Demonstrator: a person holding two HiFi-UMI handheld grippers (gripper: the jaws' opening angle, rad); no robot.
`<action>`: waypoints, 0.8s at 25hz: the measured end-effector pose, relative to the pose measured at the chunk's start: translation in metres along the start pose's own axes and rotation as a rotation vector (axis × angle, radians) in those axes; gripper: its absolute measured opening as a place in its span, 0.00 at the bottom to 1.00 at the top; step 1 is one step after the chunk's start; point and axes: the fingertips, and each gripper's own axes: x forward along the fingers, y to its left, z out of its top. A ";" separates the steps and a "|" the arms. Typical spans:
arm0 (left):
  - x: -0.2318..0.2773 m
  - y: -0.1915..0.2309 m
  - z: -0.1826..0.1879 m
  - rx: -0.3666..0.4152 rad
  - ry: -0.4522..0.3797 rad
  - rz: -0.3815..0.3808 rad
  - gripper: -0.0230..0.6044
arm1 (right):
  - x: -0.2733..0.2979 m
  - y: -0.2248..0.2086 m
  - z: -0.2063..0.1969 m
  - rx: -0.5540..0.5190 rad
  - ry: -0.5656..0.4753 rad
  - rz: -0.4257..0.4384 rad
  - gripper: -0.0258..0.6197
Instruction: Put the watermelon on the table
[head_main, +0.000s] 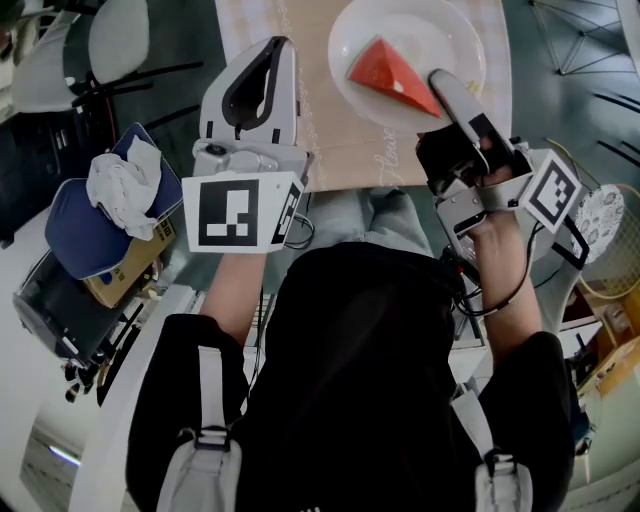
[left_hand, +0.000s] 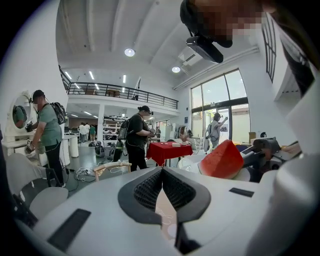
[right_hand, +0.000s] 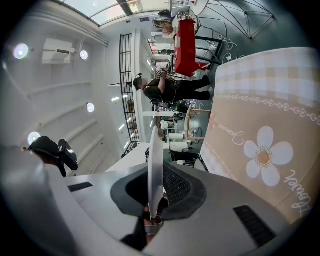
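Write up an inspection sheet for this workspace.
Surface: table, covered in beige flowered fabric.
Job's things: watermelon wedge lies on white plate, over the table.
Clutter: blue cap with white rag, on a box left of the table.
Grippers: right gripper clamps the plate's rim; left gripper shut, empty.
Cables: black cable loops at the right wrist.
Surroundings: open hall, standing people, red table.

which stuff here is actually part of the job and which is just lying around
Job:
- red watermelon wedge
- round white plate carrying it, rim clamped by the right gripper
- beige flowered tablecloth, where it goes

Lying about:
- blue cap
- crumpled white cloth
- brown cardboard box
- white chair
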 end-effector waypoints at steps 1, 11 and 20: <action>0.002 -0.001 -0.002 -0.001 0.002 -0.003 0.05 | 0.000 -0.001 0.000 -0.002 0.002 0.002 0.09; 0.015 -0.005 -0.015 -0.017 0.008 -0.007 0.05 | -0.004 -0.020 0.001 0.009 0.021 -0.006 0.09; 0.021 0.007 -0.031 -0.025 0.028 -0.001 0.05 | 0.005 -0.037 0.003 0.011 0.016 -0.004 0.09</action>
